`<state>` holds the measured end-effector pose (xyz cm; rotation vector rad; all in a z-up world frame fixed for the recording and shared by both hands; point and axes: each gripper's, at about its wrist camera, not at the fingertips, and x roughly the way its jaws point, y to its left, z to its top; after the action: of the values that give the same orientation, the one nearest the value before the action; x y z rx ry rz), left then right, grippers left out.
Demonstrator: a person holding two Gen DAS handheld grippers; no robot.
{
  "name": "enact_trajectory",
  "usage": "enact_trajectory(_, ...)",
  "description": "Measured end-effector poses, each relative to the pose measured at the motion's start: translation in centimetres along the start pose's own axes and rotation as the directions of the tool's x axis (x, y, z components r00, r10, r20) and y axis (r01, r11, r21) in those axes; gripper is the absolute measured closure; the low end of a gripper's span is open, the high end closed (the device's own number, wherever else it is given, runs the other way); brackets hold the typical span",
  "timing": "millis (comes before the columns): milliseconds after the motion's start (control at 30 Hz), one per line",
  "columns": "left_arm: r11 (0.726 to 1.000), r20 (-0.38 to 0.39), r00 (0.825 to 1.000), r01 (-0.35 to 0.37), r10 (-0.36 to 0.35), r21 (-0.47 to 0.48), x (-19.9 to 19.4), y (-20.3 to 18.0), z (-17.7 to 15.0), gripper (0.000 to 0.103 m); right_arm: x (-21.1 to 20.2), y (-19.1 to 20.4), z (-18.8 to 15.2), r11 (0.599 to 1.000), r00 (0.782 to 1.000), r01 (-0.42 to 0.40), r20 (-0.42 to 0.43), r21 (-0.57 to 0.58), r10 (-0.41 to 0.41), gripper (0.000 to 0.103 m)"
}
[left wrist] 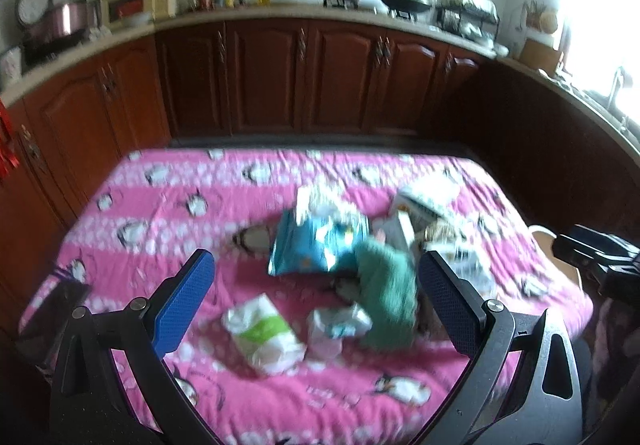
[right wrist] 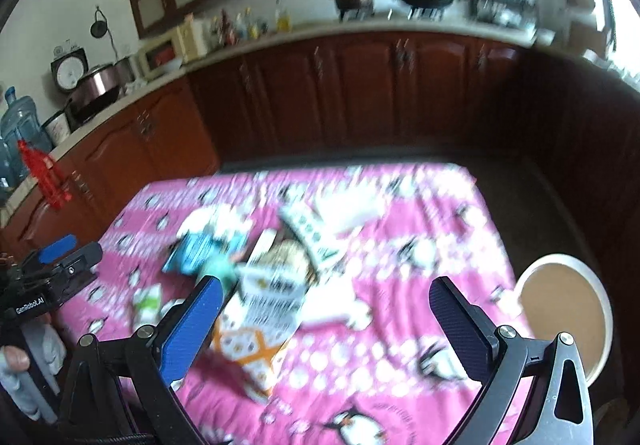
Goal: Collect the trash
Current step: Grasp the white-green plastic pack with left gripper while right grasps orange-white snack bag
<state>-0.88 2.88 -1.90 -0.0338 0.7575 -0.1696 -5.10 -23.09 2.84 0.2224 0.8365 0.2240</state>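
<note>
- Left claw (left wrist: 316, 309) and right claw (right wrist: 326, 321): both spread, empty, above the near edge.
- Trash pile (left wrist: 340, 245): mid-counter (left wrist: 160, 201), overlapping.
- Risk: thin wrappers may slip out; overlap may drag neighbours.

"GenRobot.AI" stands on the left gripper (right wrist: 60, 251)

One blue snack bag (left wrist: 318, 245), one green cloth (left wrist: 386, 301) (blurred), two white wrappers (left wrist: 262, 329).
</note>
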Motion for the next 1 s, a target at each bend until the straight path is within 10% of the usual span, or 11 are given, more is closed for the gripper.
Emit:
enact_trajectory(233, 0.999, -0.146, 0.989, 0.014, -0.009, 0.032, 3.0, 1.9, -2.5, 0.002, 4.8, 0.6, -2.4, 0.994, 0.972, -0.103, -0.206, 0.044, 0.11, 0.001)
enact_trajectory(600, 0.993, -0.328, 0.945, -0.026, -0.012, -0.113, 9.6, 5.6, -4.0, 0.015, 8.0, 1.3, -3.0, 0.981, 0.95, -0.166, -0.249, 0.104, 0.187, 0.001)
enact_trajectory(767, 0.993, -0.386, 0.922, -0.056, 0.012, -0.103, 11.7, 5.5, -4.6, 0.031, 9.6, 0.9, -3.4, 0.955, 0.919, -0.225, -0.284, 0.192, 0.273, 0.02)
enact_trajectory(900, 0.994, -0.409, 0.912, -0.069, 0.027, -0.089, 12.5, 5.6, -4.9, 0.043, 10.6, 0.8, -3.9, 0.932, 0.893, -0.269, -0.301, 0.243, 0.336, 0.066)
enact_trajectory(1000, 0.995, -0.412, 0.91, -0.076, 0.041, -0.069, 12.7, 5.4, -5.2, 0.051, 10.2, 0.9, -3.9, 0.93, 0.892, -0.28, -0.294, 0.237, 0.344, 0.075)
